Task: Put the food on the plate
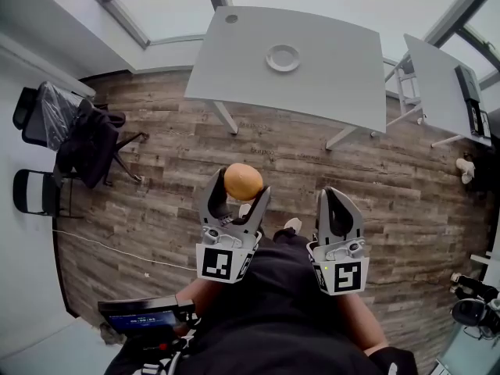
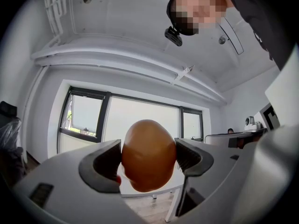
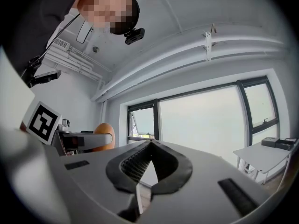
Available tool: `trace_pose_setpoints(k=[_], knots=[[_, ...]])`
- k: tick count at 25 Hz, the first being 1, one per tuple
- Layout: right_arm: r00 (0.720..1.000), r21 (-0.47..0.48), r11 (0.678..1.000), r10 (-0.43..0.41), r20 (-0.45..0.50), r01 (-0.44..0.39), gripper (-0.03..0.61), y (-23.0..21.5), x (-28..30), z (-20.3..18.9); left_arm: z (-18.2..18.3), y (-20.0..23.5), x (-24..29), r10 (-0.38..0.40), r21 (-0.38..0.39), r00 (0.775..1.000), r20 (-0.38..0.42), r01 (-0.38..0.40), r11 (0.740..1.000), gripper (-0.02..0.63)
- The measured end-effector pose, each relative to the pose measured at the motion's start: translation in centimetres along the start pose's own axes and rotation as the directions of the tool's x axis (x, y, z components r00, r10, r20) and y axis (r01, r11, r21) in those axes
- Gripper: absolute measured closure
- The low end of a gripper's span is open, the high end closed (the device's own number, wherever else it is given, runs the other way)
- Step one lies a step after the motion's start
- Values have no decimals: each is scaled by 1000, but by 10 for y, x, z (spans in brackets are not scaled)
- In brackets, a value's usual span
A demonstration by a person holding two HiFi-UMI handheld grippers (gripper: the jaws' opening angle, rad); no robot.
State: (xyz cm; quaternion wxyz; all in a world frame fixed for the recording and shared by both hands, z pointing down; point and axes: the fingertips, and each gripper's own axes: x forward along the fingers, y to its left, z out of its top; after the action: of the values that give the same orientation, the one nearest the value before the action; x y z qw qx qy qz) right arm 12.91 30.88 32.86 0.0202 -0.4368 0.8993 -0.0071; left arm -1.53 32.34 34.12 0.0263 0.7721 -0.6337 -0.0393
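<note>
My left gripper (image 1: 241, 186) is shut on an orange-brown, egg-shaped piece of food (image 1: 243, 182), held up in front of the person's body. In the left gripper view the food (image 2: 149, 155) fills the gap, both pads pressing its sides. My right gripper (image 1: 338, 201) hangs beside it on the right, its jaws shut with nothing between them; its own view shows the tips (image 3: 150, 146) meeting and the food (image 3: 103, 133) off to the left. The white plate (image 1: 283, 57) lies on the grey table (image 1: 234, 69) far ahead. Both grippers point upward, well short of the table.
A second table (image 1: 433, 84) with a dark device stands at the right. Black chairs (image 1: 74, 135) sit at the left by the wall. Wooden floor (image 1: 164, 170) stretches between the person and the tables. A tablet-like screen (image 1: 144, 316) shows at the lower left.
</note>
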Motion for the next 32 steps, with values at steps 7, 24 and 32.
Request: trace_pose_setpoints(k=[7,24,32], knots=[[1000,14,1000,-13,8,13,581,-31,-20,-2,-6,-22,8,25,22,1000,-15,-25,999,273],[999,-18,999,46,4,-46,581,-82,-29,-20,-12,-52,53,67,52,997,-27,-65,997,273],[999,-48,999,-16,-35,15,581,-108,-4,-30,-23,-36,91,39,34,999,-24,-38,999,273]])
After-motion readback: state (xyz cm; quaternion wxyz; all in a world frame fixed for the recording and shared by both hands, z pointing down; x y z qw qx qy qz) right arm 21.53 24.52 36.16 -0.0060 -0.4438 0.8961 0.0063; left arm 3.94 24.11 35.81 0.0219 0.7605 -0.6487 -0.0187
